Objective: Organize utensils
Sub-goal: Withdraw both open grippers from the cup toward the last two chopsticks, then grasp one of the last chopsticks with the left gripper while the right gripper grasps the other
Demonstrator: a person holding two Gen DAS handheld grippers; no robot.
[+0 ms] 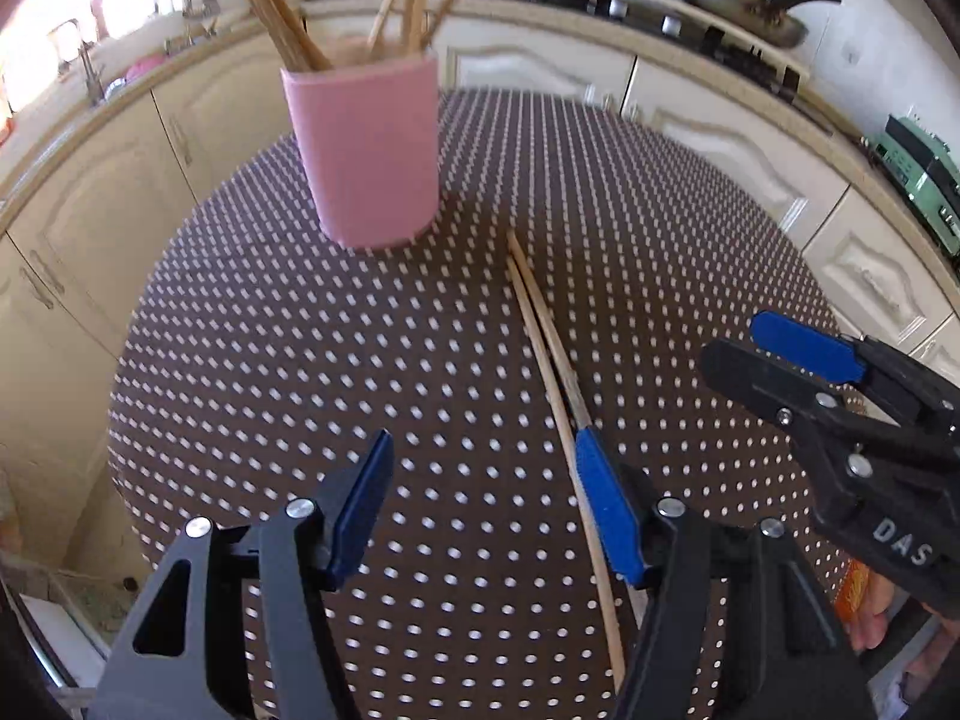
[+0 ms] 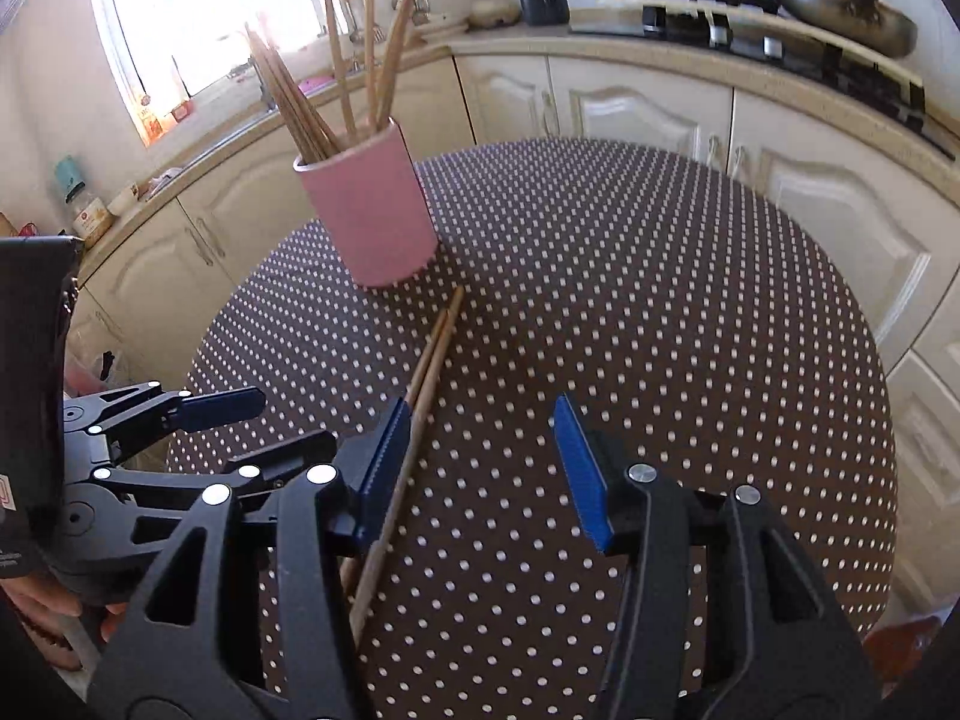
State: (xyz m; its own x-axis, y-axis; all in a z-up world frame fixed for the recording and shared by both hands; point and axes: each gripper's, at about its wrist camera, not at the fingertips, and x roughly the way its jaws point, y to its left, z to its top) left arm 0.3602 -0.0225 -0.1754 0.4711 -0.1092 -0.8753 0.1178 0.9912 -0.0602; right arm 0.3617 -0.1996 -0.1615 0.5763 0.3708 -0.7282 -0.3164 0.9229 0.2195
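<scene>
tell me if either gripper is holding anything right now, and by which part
Nothing is held. The left gripper and right gripper are both open above the table; the two loose chopsticks lie flat on it beside the pink holder.

Your left hand-held gripper (image 1: 483, 504) is held low and level, its blue-padded fingers (image 1: 606, 510) spread wide apart with nothing between them. Your right hand-held gripper (image 2: 483, 468) sits just beside it, to its right, also spread wide and gripping nothing. Both point forward, side by side, the right one angled slightly inward toward the left.
</scene>
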